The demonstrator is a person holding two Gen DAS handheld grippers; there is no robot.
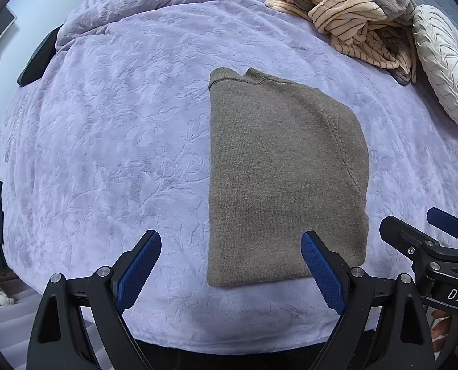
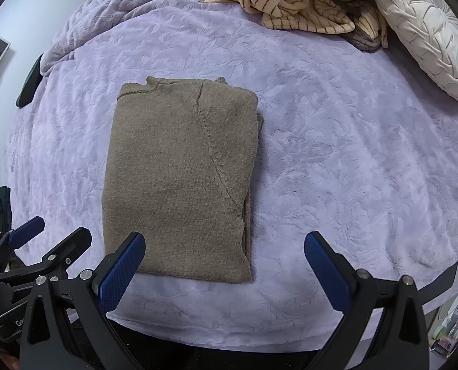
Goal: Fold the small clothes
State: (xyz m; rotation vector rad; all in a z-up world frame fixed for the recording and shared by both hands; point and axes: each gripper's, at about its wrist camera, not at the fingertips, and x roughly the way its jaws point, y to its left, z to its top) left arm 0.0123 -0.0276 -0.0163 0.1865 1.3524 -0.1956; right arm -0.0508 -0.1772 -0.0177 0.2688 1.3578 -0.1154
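Above sweater (image 1: 278, 178): both tongs (image 1: 231, 252) (image 2: 224, 254) wide, empty.

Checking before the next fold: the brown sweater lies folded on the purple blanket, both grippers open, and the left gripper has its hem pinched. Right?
Not quite. The left gripper pinches nothing: in the left wrist view its jaws stand wide open at the hem of the sweater. The rest holds: the sweater lies folded on the blanket, and the right gripper is open too.

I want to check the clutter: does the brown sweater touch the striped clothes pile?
Apart. In the right wrist view, bare purple blanket separates the folded brown sweater from the striped clothes pile.
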